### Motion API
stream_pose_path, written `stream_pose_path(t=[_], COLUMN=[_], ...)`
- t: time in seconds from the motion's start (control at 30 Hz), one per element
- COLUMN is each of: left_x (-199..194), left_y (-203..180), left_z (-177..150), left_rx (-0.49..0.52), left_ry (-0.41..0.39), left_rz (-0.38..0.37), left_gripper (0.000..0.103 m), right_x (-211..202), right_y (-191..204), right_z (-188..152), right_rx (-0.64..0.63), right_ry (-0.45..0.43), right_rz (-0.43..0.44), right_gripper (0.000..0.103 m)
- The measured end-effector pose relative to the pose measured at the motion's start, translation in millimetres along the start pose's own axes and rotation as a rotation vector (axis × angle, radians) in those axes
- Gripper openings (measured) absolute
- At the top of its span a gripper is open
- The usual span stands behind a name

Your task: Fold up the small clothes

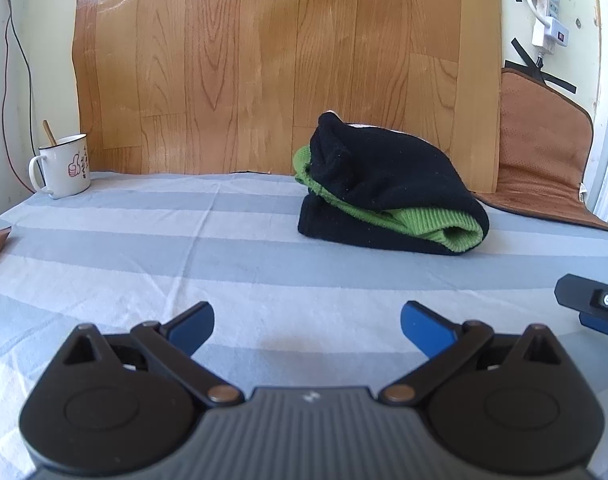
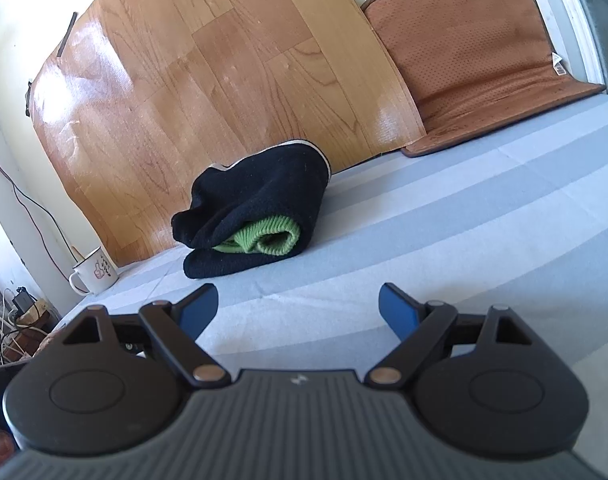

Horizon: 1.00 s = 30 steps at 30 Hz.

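A small black knitted garment with green ribbed trim (image 1: 387, 188) lies folded in a bundle on the blue-and-white striped sheet (image 1: 184, 240), near the back. It also shows in the right wrist view (image 2: 256, 216), left of centre. My left gripper (image 1: 307, 326) is open and empty, well in front of the bundle. My right gripper (image 2: 298, 310) is open and empty, in front of and slightly right of the bundle. Part of the right gripper (image 1: 591, 304) shows at the right edge of the left wrist view.
A white enamel mug (image 1: 64, 168) with a stick in it stands at the back left of the sheet. A wood-pattern board (image 1: 284, 60) leans against the wall behind. A brown perforated mat (image 2: 463, 60) rests at the back right. A power strip (image 1: 547, 4) hangs on the wall.
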<state>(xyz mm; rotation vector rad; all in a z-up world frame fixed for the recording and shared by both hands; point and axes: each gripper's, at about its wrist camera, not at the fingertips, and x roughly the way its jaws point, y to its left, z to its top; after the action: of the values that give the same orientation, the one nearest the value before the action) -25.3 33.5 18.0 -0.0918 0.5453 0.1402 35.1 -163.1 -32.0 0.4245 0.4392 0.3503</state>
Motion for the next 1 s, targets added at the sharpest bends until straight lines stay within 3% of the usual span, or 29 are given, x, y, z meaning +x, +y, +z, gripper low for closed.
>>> stream_pose_path(t=[1.0], left_x=[6.5], left_y=[-2.1], left_z=[-0.3], left_rx=[0.010], left_ry=[0.044], left_rz=[0.054], left_gripper=[0.103], right_x=[1.1], right_y=[-4.0], right_z=[0.9], right_rx=[0.018], right_ry=[0.008], right_rz=[0.003], right_gripper=[0.090])
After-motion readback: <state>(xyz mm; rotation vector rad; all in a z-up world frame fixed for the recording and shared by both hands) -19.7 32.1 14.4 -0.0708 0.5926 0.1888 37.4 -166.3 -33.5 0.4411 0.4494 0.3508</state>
